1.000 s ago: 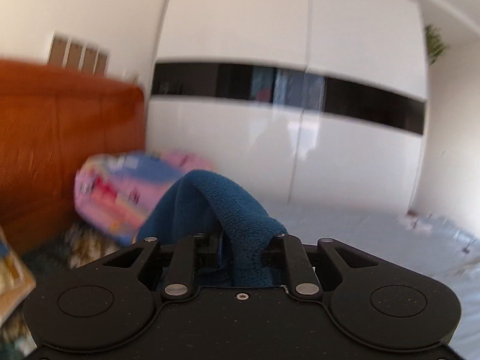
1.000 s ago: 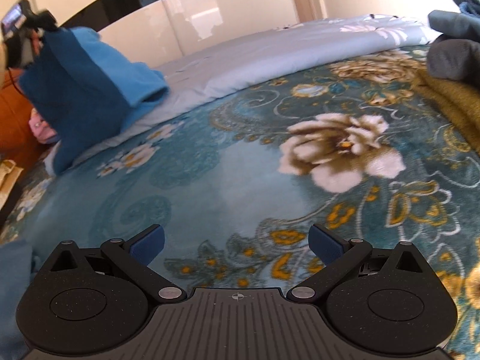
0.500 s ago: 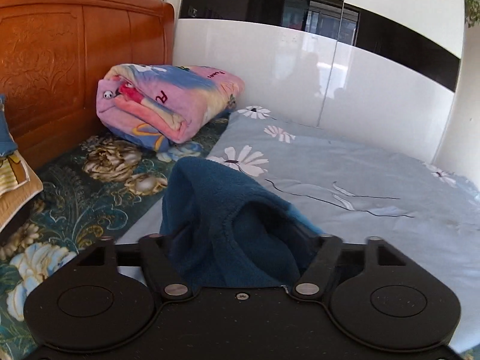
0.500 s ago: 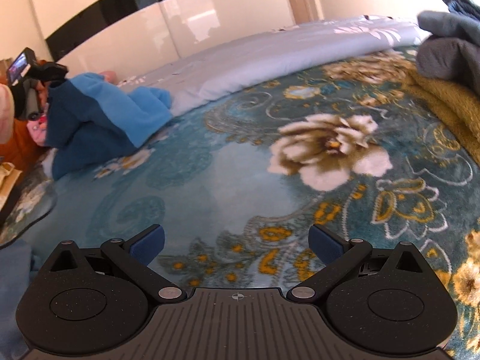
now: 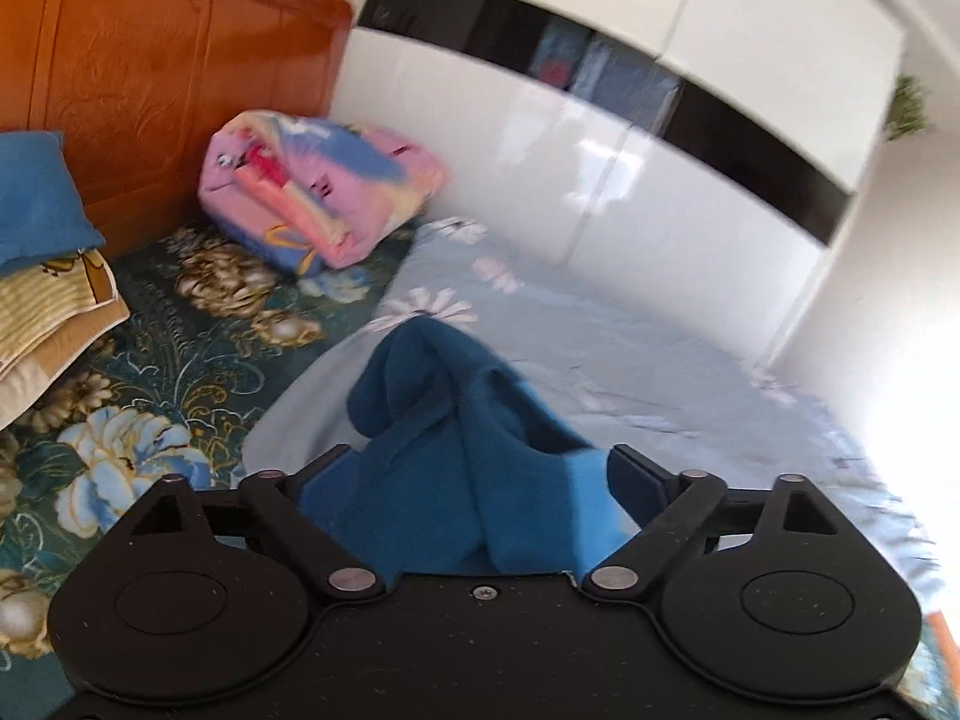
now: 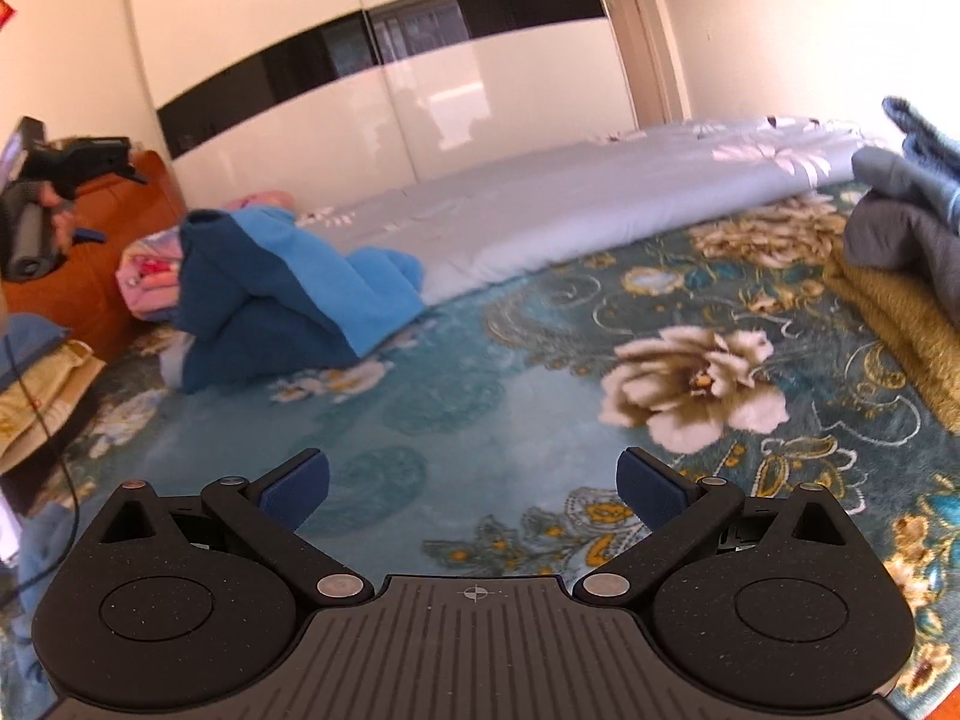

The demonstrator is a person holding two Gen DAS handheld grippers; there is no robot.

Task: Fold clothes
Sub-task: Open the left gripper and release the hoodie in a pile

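The left tool [image 5: 474, 474] is spreading its jaws to drop the folded blue garment [image 6: 282, 294] at the grey quilt's [image 6: 540, 210] edge on the bed [image 6: 480, 408], cloth loose between them, while the right tool [image 6: 474, 480] gapes empty

floral bed [image 6: 480, 408] (blue garment [image 6: 288, 294], grey quilt [image 6: 540, 222], pink bundle [image 5: 318, 198])
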